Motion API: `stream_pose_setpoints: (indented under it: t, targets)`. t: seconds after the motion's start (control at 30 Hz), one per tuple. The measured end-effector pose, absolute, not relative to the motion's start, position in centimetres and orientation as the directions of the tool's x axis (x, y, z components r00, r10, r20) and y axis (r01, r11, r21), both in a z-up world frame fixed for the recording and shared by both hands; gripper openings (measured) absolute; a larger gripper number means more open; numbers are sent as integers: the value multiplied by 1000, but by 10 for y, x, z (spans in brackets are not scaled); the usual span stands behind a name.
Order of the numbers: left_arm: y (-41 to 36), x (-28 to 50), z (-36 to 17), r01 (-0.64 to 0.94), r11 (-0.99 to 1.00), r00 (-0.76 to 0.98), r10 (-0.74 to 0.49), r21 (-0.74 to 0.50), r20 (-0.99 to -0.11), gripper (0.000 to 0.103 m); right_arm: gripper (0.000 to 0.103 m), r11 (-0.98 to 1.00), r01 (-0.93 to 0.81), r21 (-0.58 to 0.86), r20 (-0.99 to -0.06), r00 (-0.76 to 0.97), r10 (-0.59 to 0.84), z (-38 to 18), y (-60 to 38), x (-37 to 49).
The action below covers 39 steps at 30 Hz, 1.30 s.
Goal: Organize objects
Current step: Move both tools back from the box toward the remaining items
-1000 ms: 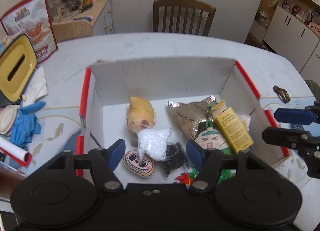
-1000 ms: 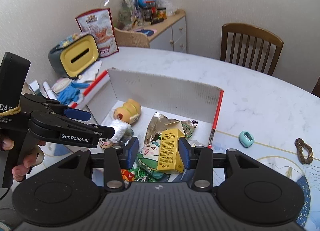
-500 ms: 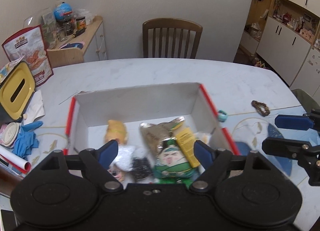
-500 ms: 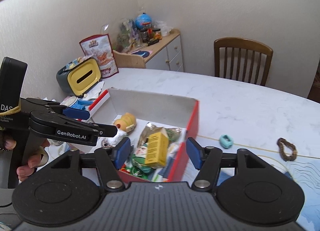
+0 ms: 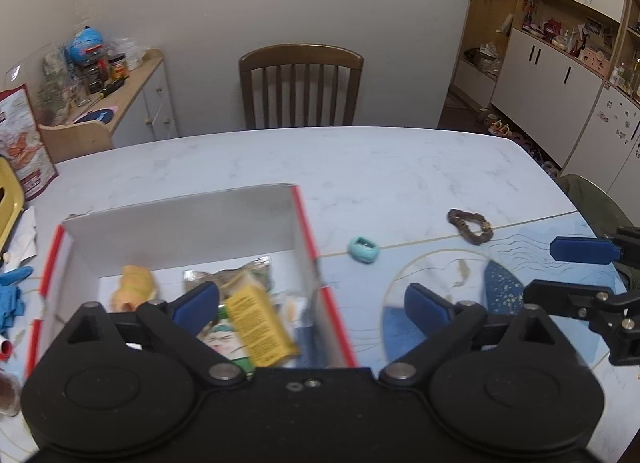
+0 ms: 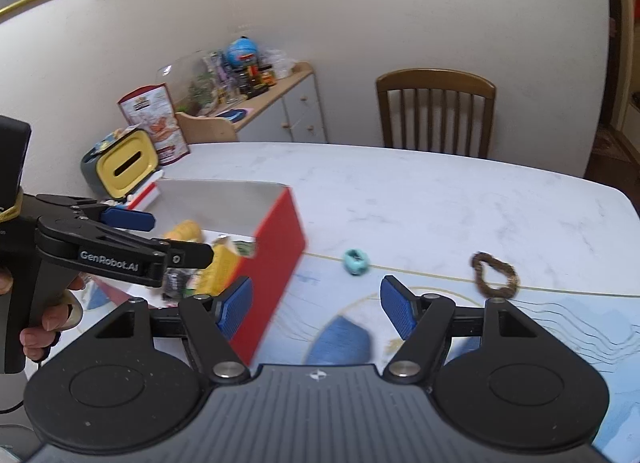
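Both jaws wide apart, empty. Teal sharpener on surface: probably light, hard, slick; pinch its flat sides. Scrunchie soft, grab anywhere.

The right gripper hangs spread wide above the pale marble table, beside the red-sided cardboard box, near a small teal sharpener.
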<state>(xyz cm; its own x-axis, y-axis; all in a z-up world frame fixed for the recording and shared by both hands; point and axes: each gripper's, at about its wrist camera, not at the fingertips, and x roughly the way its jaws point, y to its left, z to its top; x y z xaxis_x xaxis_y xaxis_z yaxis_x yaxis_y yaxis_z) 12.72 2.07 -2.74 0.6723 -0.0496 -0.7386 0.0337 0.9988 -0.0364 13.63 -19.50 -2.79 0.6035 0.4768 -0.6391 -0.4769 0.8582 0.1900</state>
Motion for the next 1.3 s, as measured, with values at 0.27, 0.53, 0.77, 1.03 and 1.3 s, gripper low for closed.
stream_pose_setpoints:
  t: [0.27,0.53,0.77,1.03,1.3]
  targets:
    - [-21,154,-40,33,998,678,-67,-61,-732,102,73,881,-441,173,-651,620,438,-43,-245,158]
    - [-59,185,-65,0,1000,691,-2,-3,-723,102,73,909,-389,148,-687,621,378,-70,-283,198]
    - [-81,215,-95,-35,999,668,47,31,-743,102,73,916,-378,133,-724,594,350,-98,-302,236]
    - [-86,244,-128,-108,993,622,111,55,-775,102,73,916,-377,135,-758,556,340,-130,-306,276]
    - [-84,266,-156,-151,986,585,149,73,-797,102,73,918,-370,146,-781,526,337,-161,-298,307]
